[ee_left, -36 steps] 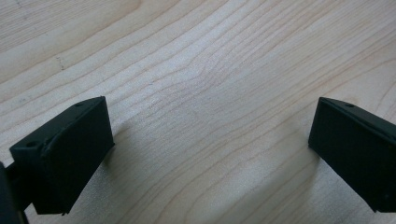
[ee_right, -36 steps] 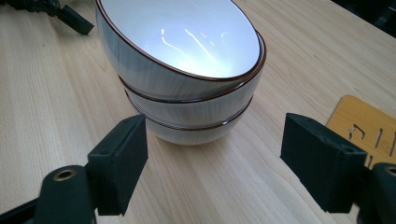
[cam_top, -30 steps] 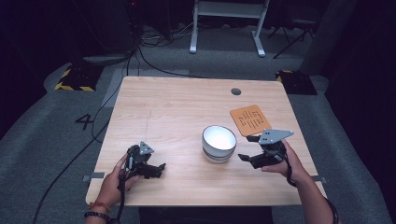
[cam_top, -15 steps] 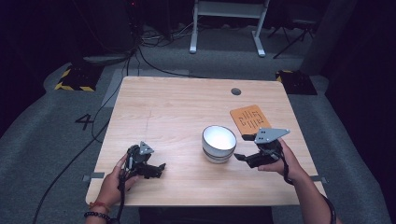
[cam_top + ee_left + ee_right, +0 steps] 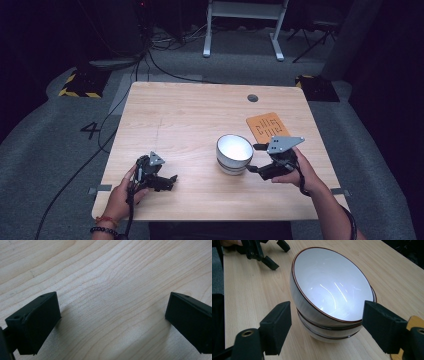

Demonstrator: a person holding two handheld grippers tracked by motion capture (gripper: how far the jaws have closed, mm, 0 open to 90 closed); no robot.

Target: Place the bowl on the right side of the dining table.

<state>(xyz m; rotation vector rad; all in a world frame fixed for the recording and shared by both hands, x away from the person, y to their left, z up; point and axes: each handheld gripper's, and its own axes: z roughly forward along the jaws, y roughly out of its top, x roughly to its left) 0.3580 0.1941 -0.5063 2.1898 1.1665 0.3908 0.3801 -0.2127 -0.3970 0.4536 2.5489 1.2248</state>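
A stack of white bowls with thin brown rims stands right of the middle of the wooden table; in the right gripper view the top bowl tilts inside the ones beneath. My right gripper is open just to the right of the stack. Its jaws stand wide on either side of the near wall without touching it. My left gripper rests open near the front left of the table, over bare wood, holding nothing. It appears again as the left gripper beyond the bowls.
An orange mat with pale markings lies behind the right gripper, its corner beside the right jaw. A round cable hole sits near the table's far edge. Cables and a metal stand are on the floor beyond.
My right gripper has slid a little left, closer to the bowls. The left gripper has stayed where it was.
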